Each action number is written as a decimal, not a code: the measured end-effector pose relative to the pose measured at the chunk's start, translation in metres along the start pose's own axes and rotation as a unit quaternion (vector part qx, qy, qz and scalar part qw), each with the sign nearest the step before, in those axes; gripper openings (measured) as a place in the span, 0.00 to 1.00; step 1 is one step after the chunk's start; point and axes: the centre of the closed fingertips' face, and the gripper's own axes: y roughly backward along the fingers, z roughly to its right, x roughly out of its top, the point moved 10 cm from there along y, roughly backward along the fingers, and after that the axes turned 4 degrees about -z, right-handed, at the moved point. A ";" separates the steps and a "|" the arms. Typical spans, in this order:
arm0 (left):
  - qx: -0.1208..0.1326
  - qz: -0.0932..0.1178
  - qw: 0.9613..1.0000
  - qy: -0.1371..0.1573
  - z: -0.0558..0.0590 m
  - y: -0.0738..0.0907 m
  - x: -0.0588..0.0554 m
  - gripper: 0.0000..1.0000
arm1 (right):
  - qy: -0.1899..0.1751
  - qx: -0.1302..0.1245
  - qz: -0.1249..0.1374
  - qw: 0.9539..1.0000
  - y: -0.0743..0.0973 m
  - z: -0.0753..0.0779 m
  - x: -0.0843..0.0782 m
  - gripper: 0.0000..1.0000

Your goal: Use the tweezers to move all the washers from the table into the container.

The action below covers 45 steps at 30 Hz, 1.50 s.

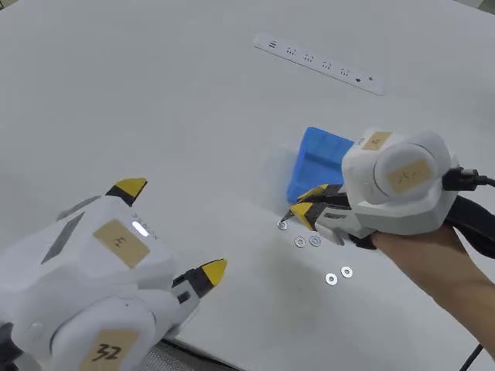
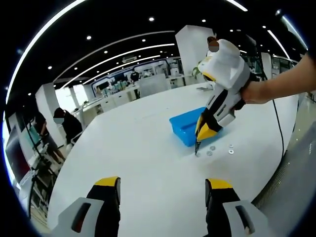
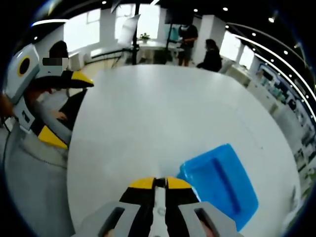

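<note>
Several small metal washers (image 1: 315,241) lie on the white table (image 1: 193,116), just in front of the blue container (image 1: 319,162). My right gripper (image 1: 309,206) is shut on the tweezers (image 1: 289,219), whose tip points down at the leftmost washer (image 1: 282,225) beside the container's near corner. Seen from the left gripper view, the right gripper (image 2: 206,129) hangs over the washers (image 2: 210,153) next to the container (image 2: 185,129). My left gripper (image 1: 172,229) stands open with nothing in it at the lower left, well away from the washers. In the right gripper view the container (image 3: 219,185) sits just right of the shut jaws.
A white power strip (image 1: 319,63) lies at the far side of the table. The table's near edge (image 1: 232,359) runs below the left gripper. People stand at benches in the background (image 2: 66,126).
</note>
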 end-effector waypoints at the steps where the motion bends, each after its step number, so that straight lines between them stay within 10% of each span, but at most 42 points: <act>1: 0.000 0.002 1.000 -0.003 0.000 0.000 0.000 0.71 | -0.001 0.000 0.001 1.000 0.000 0.000 0.000 0.03; 33: -0.008 -0.009 1.000 -0.021 0.004 -0.002 -0.002 0.73 | -0.029 -0.010 -0.008 1.000 -0.004 -0.004 -0.008 0.02; 45: -0.010 -0.005 1.000 -0.023 0.006 -0.001 -0.001 0.75 | -0.025 -0.011 0.013 1.000 0.031 -0.002 0.012 0.02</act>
